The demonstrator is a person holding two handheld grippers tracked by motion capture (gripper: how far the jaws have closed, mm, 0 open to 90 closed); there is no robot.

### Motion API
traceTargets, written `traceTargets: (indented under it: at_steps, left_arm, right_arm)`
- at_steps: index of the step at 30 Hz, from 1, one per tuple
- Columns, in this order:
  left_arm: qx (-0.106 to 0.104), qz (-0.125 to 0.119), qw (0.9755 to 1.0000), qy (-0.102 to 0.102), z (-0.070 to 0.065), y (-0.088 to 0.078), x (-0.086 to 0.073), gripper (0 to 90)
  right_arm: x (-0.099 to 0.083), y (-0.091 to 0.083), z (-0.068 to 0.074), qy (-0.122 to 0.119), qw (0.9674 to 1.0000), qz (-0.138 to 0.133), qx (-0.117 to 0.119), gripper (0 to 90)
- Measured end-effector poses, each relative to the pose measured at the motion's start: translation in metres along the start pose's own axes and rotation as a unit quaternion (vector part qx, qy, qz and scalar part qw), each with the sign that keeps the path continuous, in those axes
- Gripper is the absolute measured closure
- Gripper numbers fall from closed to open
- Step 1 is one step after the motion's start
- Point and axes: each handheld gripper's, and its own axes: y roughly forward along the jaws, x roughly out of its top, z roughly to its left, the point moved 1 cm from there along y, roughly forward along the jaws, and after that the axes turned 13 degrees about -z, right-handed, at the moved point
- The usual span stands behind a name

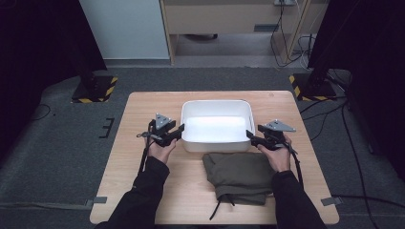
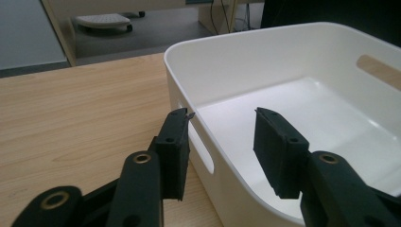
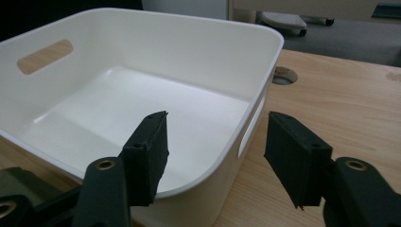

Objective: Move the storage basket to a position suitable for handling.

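Black pads of my left gripper point(image 2: 221, 151) straddle the white bin's point(image 2: 283, 71) near side wall, parted and not pressing; my right gripper point(image 3: 215, 158) stands likewise released astride the opposite wall. If one side clamps first, I reckon the bin skews or tips. It looks glossy, empty, rounded, with a handle slot right between each pair of fingers.

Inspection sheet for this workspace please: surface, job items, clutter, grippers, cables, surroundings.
Surface: light wooden table, bare around the items.
Job's things: white rectangular plastic bin, empty, slot handles in its end walls; folded olive-green cloth garment just in front of it.
Clutter: nothing seen.
Grippers: left gripper and right gripper each straddle a bin end wall, jaws open, pads not pressing.
Cables: gripper cables trail back; loose cables on floor.
Surroundings: grey carpet, striped stand bases.
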Motion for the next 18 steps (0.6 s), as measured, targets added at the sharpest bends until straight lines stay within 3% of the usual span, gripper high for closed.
traceTargets:
  at_steps: [3,8,18]
  left_arm:
    - [-0.007,-0.009,0.9999,-0.001,-0.002,-0.013,0.001,50.8]
    - [-0.022,-0.017,0.9996,-0.003,-0.006,-0.030,0.000,47.6]
    - [-0.028,-0.034,0.9985,-0.032,-0.007,-0.067,-0.015,44.0]
  right_arm:
    - [0.010,-0.011,-0.001,0.006,0.9997,-0.024,0.008,36.0]
    - [0.015,-0.025,-0.005,0.011,0.9994,-0.032,0.011,31.6]
    - [0.002,-0.065,-0.008,0.013,0.9991,-0.036,0.017,28.4]
